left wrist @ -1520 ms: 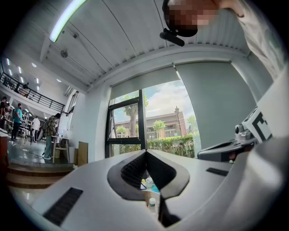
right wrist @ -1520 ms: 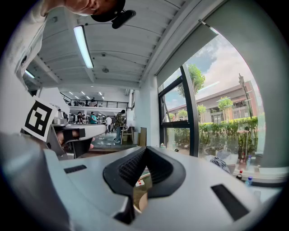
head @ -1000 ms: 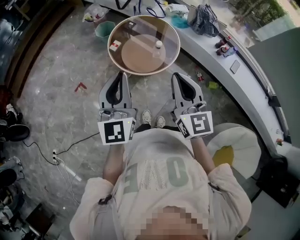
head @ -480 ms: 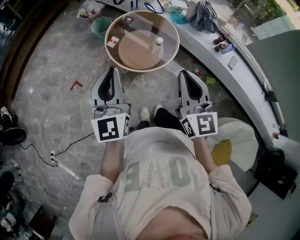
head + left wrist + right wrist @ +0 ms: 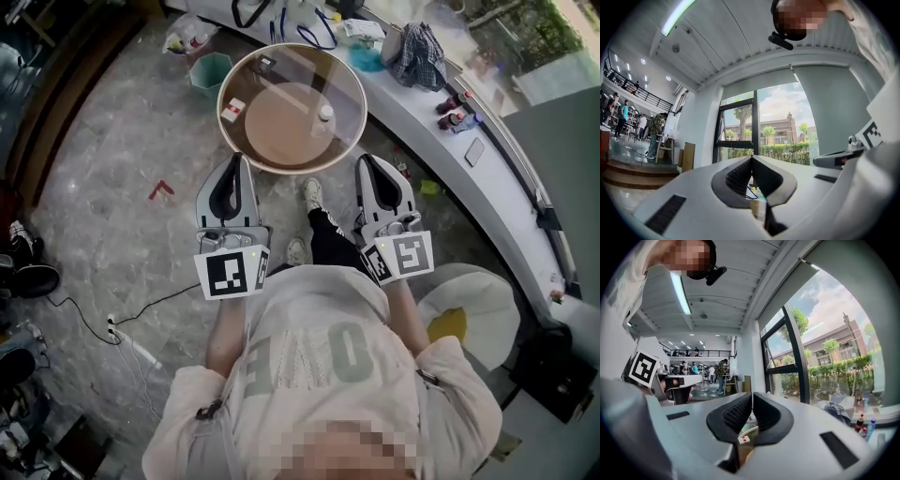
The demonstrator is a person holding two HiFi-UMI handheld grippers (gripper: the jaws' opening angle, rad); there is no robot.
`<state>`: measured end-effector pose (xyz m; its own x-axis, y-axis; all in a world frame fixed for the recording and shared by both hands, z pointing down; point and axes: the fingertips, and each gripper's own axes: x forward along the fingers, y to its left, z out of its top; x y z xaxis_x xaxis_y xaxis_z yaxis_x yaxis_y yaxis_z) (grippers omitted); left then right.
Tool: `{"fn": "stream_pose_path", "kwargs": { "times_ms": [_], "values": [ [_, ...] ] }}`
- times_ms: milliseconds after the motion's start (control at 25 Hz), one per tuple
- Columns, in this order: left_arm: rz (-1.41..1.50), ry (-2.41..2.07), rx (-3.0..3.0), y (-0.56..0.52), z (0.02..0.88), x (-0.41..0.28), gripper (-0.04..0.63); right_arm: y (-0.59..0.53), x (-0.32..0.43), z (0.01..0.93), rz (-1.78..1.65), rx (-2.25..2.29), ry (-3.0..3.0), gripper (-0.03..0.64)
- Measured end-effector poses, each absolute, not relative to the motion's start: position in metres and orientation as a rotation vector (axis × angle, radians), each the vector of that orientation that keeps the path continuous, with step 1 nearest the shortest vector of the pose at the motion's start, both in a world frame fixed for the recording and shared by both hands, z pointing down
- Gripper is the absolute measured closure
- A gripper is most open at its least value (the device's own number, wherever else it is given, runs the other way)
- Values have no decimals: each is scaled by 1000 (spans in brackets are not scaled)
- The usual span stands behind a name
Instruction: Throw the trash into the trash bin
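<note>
My left gripper (image 5: 238, 159) and right gripper (image 5: 367, 160) were closed tight, empty; I risked shoving the box (image 5: 232, 109) off the table (image 5: 281, 66).

Head view stares steeply down on the round desk (image 5: 281, 122); both gripper views look level toward the windows (image 5: 759, 126), probably glimpsing that desk.

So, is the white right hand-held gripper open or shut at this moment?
Shut. In the right gripper view the white right hand-held gripper has its dark jaws meeting at the tips, with nothing between them.
</note>
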<state>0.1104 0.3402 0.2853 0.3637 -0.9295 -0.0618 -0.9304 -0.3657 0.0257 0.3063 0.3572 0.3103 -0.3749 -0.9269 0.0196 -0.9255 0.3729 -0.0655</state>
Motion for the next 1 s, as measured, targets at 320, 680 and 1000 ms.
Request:
{"fn": "stream_pose_path", "kwargs": {
  "times_ms": [320,680,1000],
  "values": [
    [106,1862,-2528,246,285,123,584,240,314,305,-31,-1572,2719,603],
    [76,1937,-2467,157,285,145,584,137,333,310,-65,-1454,2790,603],
    [102,1887,-2482,110,276,164,584,92,338,310,-70,-1471,2789,601]
  ]
}}
